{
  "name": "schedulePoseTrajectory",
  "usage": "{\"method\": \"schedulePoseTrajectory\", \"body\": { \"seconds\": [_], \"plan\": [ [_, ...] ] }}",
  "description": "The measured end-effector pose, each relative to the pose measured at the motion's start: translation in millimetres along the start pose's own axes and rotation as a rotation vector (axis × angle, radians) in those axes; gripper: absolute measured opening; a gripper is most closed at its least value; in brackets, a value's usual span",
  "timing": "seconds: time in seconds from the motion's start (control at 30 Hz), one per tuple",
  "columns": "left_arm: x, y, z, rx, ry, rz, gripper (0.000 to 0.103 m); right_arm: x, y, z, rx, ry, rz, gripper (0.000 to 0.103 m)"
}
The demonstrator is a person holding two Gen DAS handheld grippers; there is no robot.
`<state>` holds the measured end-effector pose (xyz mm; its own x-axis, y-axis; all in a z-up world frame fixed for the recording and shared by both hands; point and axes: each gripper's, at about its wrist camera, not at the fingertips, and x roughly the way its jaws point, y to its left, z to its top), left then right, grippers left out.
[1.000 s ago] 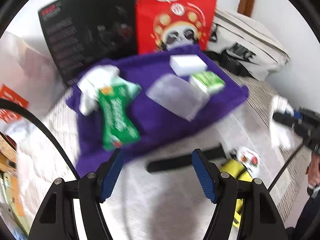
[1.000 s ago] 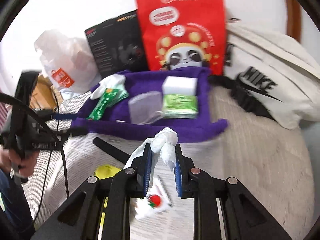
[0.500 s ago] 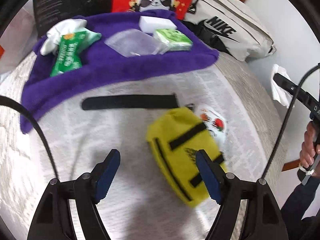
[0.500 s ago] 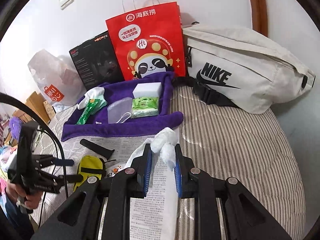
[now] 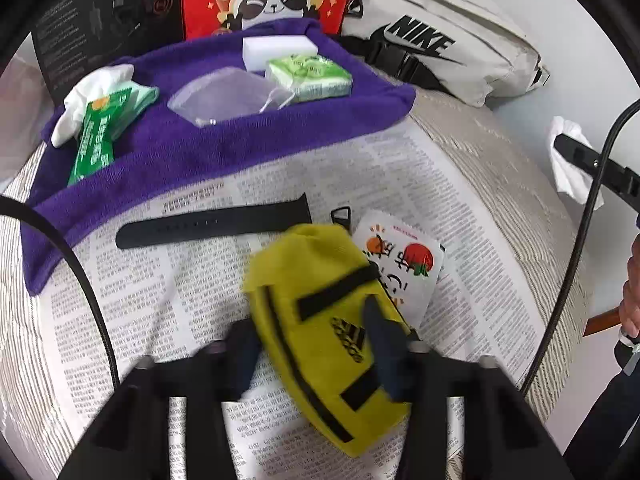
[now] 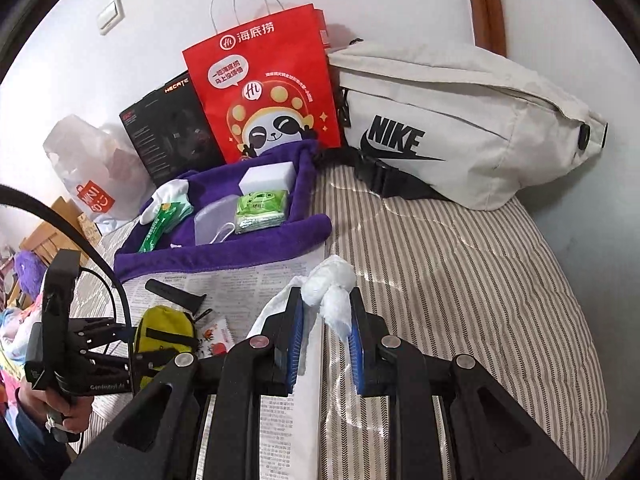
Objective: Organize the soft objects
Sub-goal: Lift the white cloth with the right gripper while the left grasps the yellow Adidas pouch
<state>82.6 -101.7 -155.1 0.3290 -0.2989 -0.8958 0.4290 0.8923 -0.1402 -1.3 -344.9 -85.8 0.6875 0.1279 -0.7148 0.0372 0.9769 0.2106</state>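
A yellow pouch with black straps [image 5: 328, 332] lies on the newspaper [image 5: 192, 304]. My left gripper [image 5: 316, 350] has its blurred fingers on either side of the pouch; I cannot tell whether it grips. It also shows in the right wrist view [image 6: 132, 350] by the pouch [image 6: 164, 330]. My right gripper [image 6: 324, 320] is shut on a knotted white tissue [image 6: 330, 286], held above the bed. The purple towel [image 5: 208, 148] carries a green wipes pack [image 5: 98, 136], a clear pouch [image 5: 224, 96], a green tissue pack [image 5: 312, 76] and a white sponge [image 5: 278, 50].
A black watch strap [image 5: 212, 226] and a fruit-print sachet [image 5: 404, 268] lie on the newspaper beside the pouch. A red panda bag [image 6: 264, 92], a black box [image 6: 168, 128] and a Nike bag [image 6: 460, 128] stand at the back. Striped bedding [image 6: 440, 280] extends right.
My left gripper has dropped toward the yellow pouch and its fingers have closed in around it. My right gripper has lifted back with the tissue still in it.
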Motion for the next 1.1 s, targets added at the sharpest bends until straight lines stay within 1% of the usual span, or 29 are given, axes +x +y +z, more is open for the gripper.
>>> {"method": "schedulePoseTrajectory", "body": {
  "seconds": [0.03,0.07,0.1,0.13,0.2,0.27,0.3,0.37,0.5,0.57,0.6,0.7,0.73,0.83,0.87,0.97,1.1],
  "plan": [
    [-1.9,-0.1,1.1,0.002,-0.01,-0.003,0.022,0.0,0.6,0.6,0.0,-0.002,0.003,0.021],
    [-3.6,0.9,1.8,0.002,-0.017,-0.01,0.019,-0.2,1.8,1.1,-0.002,-0.005,0.009,0.021],
    [-7.9,4.1,2.6,-0.004,-0.029,-0.029,0.014,-0.1,2.4,1.6,-0.003,-0.006,0.011,0.021],
    [-13.2,8.5,3.3,-0.016,-0.042,-0.05,0.012,0.1,3.4,1.9,-0.006,-0.006,0.013,0.021],
    [-25.8,17.4,3.2,-0.033,-0.068,-0.081,0.012,1.8,6.2,2.4,-0.013,-0.004,0.019,0.021],
    [-33.6,22.6,4.7,-0.035,-0.081,-0.06,0.012,4.6,8.7,2.6,-0.017,0.001,0.03,0.021],
    [-33.9,22.5,6.1,-0.028,-0.074,-0.051,0.012,6.1,10.2,2.5,-0.019,0.004,0.032,0.021],
    [-34.3,21.7,7.2,-0.022,-0.073,-0.056,0.013,9.7,13.2,1.7,-0.025,0.011,0.037,0.021],
    [-21.7,11.2,10.1,-0.009,-0.038,-0.065,0.025,14.0,14.4,1.4,-0.027,0.023,0.044,0.021],
    [-13.4,5.7,11.0,-0.004,-0.015,-0.067,0.026,14.7,12.7,1.5,-0.023,0.024,0.042,0.021],
    [-9.9,4.1,11.2,-0.008,-0.008,-0.07,0.025,14.9,11.2,1.6,-0.018,0.025,0.041,0.021],
    [-0.6,2.1,12.8,-0.014,-0.003,-0.118,0.014,13.5,10.1,1.1,-0.013,0.025,0.038,0.021],
    [-1.6,2.1,12.4,-0.011,-0.016,-0.137,0.011,12.5,10.1,0.6,-0.012,0.023,0.039,0.021],
    [-9.8,6.2,13.2,-0.02,-0.04,-0.182,0.008,11.1,15.9,0.3,-0.017,0.017,0.057,0.021],
    [-13.2,7.4,13.5,-0.022,-0.048,-0.185,0.008,11.1,20.1,0.3,-0.025,0.016,0.07,0.021],
    [-25.1,14.1,14.0,-0.023,-0.077,-0.161,0.007,13.1,32.0,0.1,-0.044,0.018,0.105,0.021],
    [-41.8,30.7,14.4,-0.047,-0.11,-0.14,0.006,19.0,48.2,0.8,-0.061,0.028,0.151,0.021]
  ]
}}
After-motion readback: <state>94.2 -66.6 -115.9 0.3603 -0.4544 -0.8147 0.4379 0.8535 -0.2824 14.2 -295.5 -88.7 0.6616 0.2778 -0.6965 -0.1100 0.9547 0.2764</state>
